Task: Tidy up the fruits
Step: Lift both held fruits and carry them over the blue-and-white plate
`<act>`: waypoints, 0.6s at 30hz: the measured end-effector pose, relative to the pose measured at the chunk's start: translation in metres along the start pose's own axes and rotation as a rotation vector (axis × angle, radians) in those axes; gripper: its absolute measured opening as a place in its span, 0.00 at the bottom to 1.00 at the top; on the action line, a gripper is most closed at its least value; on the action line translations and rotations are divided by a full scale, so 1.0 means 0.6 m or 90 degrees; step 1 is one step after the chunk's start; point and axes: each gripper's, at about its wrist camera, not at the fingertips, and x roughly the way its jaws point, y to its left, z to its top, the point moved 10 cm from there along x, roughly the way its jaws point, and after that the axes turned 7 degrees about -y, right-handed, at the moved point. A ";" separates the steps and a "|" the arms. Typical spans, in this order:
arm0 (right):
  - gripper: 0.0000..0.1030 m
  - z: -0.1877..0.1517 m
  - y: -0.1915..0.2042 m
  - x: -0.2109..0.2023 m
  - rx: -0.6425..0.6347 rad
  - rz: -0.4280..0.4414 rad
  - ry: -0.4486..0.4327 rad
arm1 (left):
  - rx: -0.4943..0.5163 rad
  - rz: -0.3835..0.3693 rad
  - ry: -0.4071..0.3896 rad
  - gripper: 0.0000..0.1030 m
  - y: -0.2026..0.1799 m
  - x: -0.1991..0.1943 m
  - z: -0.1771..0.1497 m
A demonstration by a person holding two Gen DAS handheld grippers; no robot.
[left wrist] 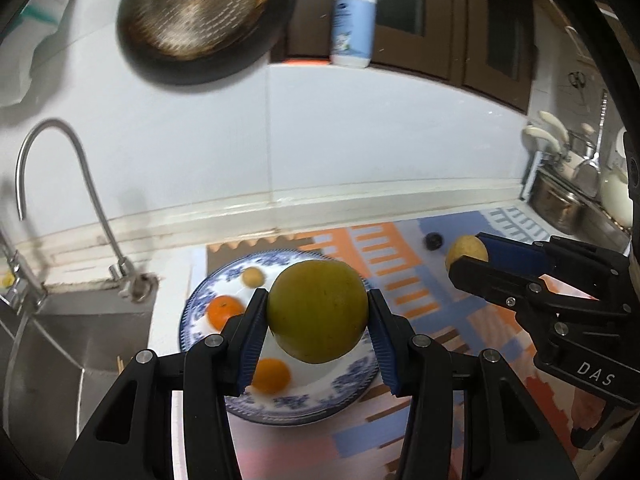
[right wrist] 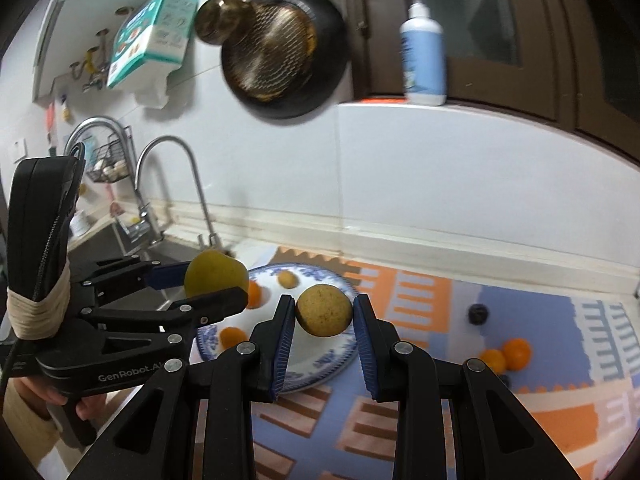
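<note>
My left gripper [left wrist: 318,312] is shut on a large green-yellow fruit [left wrist: 318,310], held in the air over the blue-and-white plate [left wrist: 352,376]. On that plate lie two oranges [left wrist: 224,312] [left wrist: 270,376] and a small tan fruit [left wrist: 253,277]. My right gripper [right wrist: 324,316] is shut on a small round yellow-brown fruit [right wrist: 324,316], above the plate's right edge [right wrist: 332,360]. In the left wrist view the right gripper [left wrist: 468,258] comes in from the right with its fruit [left wrist: 466,250]. In the right wrist view the left gripper [right wrist: 216,284] and its fruit [right wrist: 214,276] are at the left.
A dark round fruit [right wrist: 478,314] and two oranges [right wrist: 516,354] [right wrist: 493,360] lie on the patterned mat [right wrist: 400,420]. A sink [left wrist: 60,344] with a curved tap [left wrist: 80,184] is at the left. A pan [left wrist: 200,20] hangs on the wall; a pump bottle [left wrist: 353,20] stands on the ledge.
</note>
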 end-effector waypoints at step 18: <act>0.30 -0.068 0.029 0.147 -0.021 0.057 0.102 | -0.027 0.035 0.074 0.46 0.077 0.089 -0.068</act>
